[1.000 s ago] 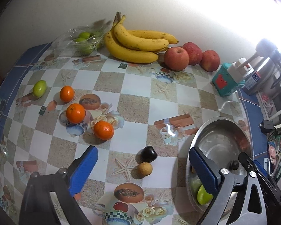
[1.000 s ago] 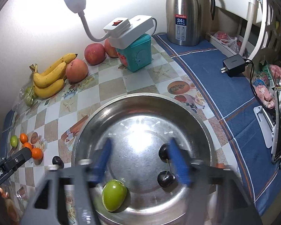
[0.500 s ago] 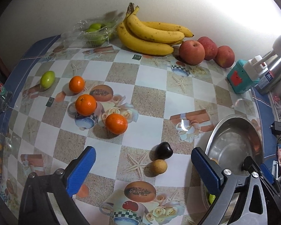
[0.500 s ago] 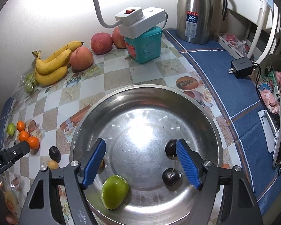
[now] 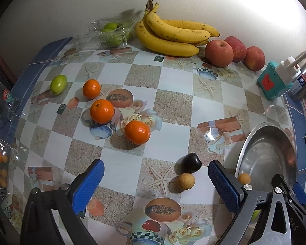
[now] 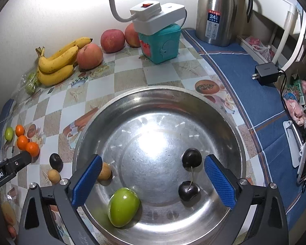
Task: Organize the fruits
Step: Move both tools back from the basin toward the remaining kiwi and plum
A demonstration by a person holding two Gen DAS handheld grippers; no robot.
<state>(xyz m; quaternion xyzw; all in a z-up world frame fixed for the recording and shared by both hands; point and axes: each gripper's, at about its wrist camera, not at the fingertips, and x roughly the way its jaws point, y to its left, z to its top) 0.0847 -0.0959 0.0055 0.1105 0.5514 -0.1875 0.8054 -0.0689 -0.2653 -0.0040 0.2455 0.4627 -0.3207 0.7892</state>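
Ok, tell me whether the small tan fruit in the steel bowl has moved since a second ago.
Yes. The small tan fruit now lies clear of the right gripper, whose jaws are opening, low on the steel bowl's left wall; a second ago it was hidden between the fingers.

Three oranges (image 5: 101, 110), three apples (image 5: 218, 53)

Green fruit (image 5: 255, 214) mostly hidden behind left tongs (image 5: 156, 180); lamp head cropped.

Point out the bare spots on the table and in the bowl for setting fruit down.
Free: the checkered stretch between the three oranges, the bananas and the steel bowl; also the bowl's far half, beyond the cherries. Crowded: the back wall by the apples, and the bowl's near side around the green fruit.
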